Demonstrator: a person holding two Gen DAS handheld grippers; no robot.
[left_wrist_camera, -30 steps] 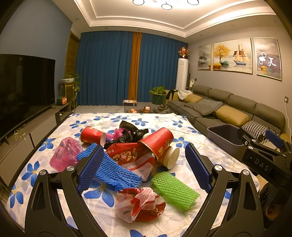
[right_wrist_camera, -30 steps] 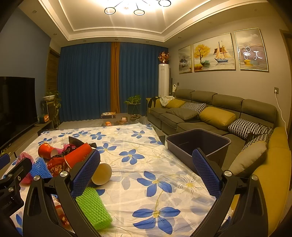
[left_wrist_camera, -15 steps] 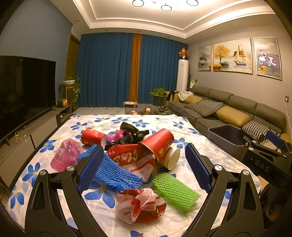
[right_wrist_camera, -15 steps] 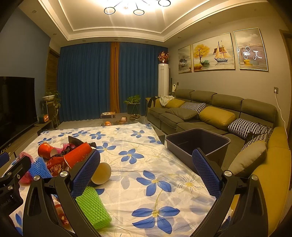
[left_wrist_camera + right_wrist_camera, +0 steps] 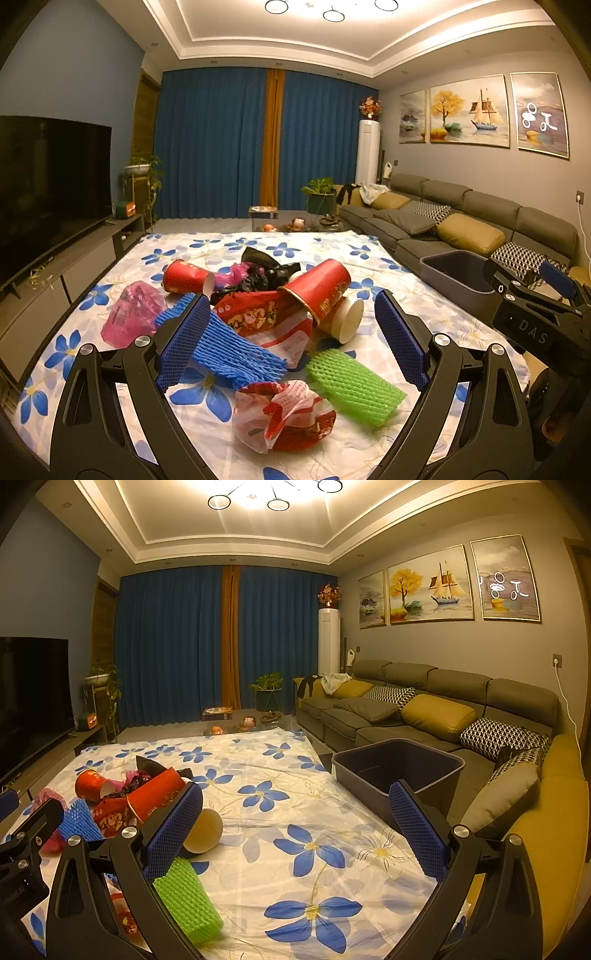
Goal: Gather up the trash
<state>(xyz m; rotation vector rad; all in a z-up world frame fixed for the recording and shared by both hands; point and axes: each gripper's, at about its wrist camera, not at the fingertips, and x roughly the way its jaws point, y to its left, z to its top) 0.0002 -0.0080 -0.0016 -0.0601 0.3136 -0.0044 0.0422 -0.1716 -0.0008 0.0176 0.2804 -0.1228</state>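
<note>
A heap of trash lies on the flowered cloth [image 5: 380,284]: two red paper cups [image 5: 317,291] [image 5: 186,277], a blue foam net [image 5: 236,350], a green foam net [image 5: 354,380], a crumpled red-and-white wrapper [image 5: 284,417], a pink bag [image 5: 135,317] and a black bag [image 5: 266,266]. My left gripper [image 5: 291,339] is open and empty, just above the near side of the heap. My right gripper [image 5: 295,827] is open and empty over the bare cloth, right of the heap. The green net [image 5: 188,901] lies by its left finger. A dark grey bin [image 5: 399,771] stands at the table's right edge.
A grey sofa [image 5: 424,709] with cushions runs along the right, close behind the bin. A TV [image 5: 44,192] on a low cabinet stands on the left. Blue curtains and plants are at the far end. The right gripper's body shows at the left wrist view's right edge [image 5: 535,321].
Both grippers stay open. The left wrist view has shifted very slightly; the trash has not moved.
</note>
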